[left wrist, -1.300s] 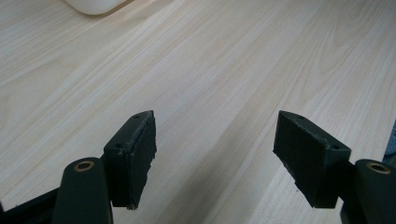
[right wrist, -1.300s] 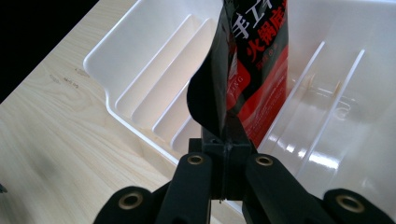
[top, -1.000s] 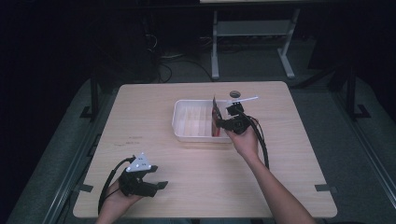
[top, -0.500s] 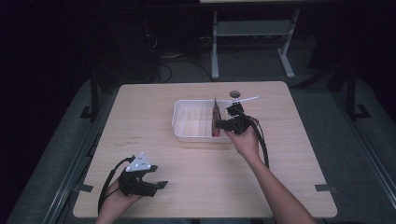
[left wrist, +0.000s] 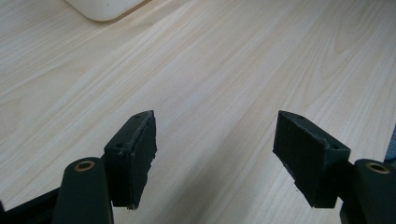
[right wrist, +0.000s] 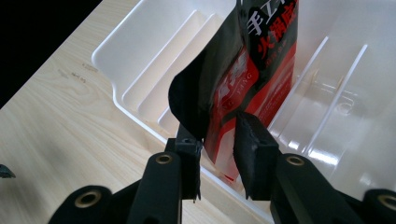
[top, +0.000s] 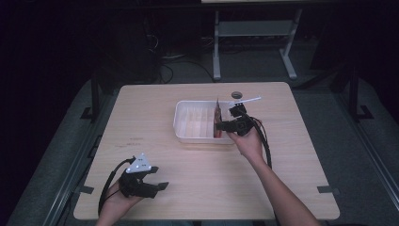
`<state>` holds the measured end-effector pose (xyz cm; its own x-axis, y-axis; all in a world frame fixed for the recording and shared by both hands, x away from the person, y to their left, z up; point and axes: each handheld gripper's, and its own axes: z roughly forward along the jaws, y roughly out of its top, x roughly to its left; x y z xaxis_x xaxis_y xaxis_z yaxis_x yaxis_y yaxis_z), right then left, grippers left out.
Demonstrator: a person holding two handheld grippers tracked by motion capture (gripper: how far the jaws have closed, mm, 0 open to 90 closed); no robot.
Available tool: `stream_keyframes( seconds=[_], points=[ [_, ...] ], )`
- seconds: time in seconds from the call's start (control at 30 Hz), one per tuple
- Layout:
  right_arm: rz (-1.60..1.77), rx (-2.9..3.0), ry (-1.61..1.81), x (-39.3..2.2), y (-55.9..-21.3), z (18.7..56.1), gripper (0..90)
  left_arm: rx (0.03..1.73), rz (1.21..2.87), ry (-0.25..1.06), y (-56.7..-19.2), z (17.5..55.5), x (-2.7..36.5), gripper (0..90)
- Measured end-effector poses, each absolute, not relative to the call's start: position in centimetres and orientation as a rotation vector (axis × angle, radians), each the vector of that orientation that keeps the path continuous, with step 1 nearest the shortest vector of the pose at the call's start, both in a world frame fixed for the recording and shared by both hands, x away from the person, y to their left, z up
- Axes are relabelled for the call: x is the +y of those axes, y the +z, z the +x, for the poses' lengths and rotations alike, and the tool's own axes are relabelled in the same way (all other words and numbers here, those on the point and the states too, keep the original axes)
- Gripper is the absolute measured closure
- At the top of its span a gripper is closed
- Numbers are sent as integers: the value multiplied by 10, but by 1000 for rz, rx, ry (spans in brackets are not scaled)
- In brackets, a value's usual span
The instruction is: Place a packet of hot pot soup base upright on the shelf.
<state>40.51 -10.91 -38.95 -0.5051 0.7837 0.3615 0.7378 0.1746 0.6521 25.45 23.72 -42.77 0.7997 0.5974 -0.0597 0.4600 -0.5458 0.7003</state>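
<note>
The right gripper [top: 221, 125] is reaching over the right end of a white plastic tray [top: 184, 132], which is sitting at the centre of the light wooden table [top: 291, 155]; its jaws are clamping a black and red printed pouch [top: 218, 117]; the pouch is standing upright on edge just inside the tray's right wall. In the right gripper view, the right gripper [right wrist: 217, 156] is pinching the lower edge of the pouch [right wrist: 247, 70] between both pads; the pouch is bending to the left above the jaws; the ribbed floor of the tray [right wrist: 140, 88] is lying beneath and beyond it. The person's right hand [top: 248, 141] is gripping the tool from the near side; a black cable is trailing along the forearm.

The left gripper [top: 157, 181] is resting low at the near left part of the table, well apart from the tray; a grey three-cornered plate is sitting on top of it; the left hand [top: 115, 202] is holding it from the near edge. In the left gripper view, the left gripper [left wrist: 215, 154] is standing released; its jaws are spread wide with bare wood grain between them; a rounded corner of the tray [left wrist: 105, 7] is showing at the far left.

A small dark round object [top: 236, 94] is lying on the table just beyond the tray's far right corner; a thin white strip [top: 247, 100] is lying just beside it.
</note>
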Motion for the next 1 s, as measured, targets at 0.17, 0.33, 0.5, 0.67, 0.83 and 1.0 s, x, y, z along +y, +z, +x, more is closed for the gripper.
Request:
stream_keyframes(
  seconds=[0.17, 0.33, 0.5, 0.67, 0.83, 1.0],
  points=[
    [1530, 2367, 1264, -111, -389, 404, 668, 776, 2244, 238, -428, 255, 237, 296],
    [1523, 2373, 1269, -113, -389, 403, 638, 778, 2247, 242, -428, 255, 238, 296],
    [1509, 2386, 1281, -116, -388, 401, 620, 784, 2245, 239, -428, 255, 238, 296],
    [1499, 2399, 1286, -116, -388, 399, 610, 784, 2242, 240, -428, 255, 238, 296],
    [1485, 2418, 1289, -116, -388, 396, 594, 785, 2245, 242, -428, 256, 238, 295],
    [1472, 2433, 1288, -117, -389, 395, 583, 785, 2243, 243, -428, 256, 238, 294]
  ],
)
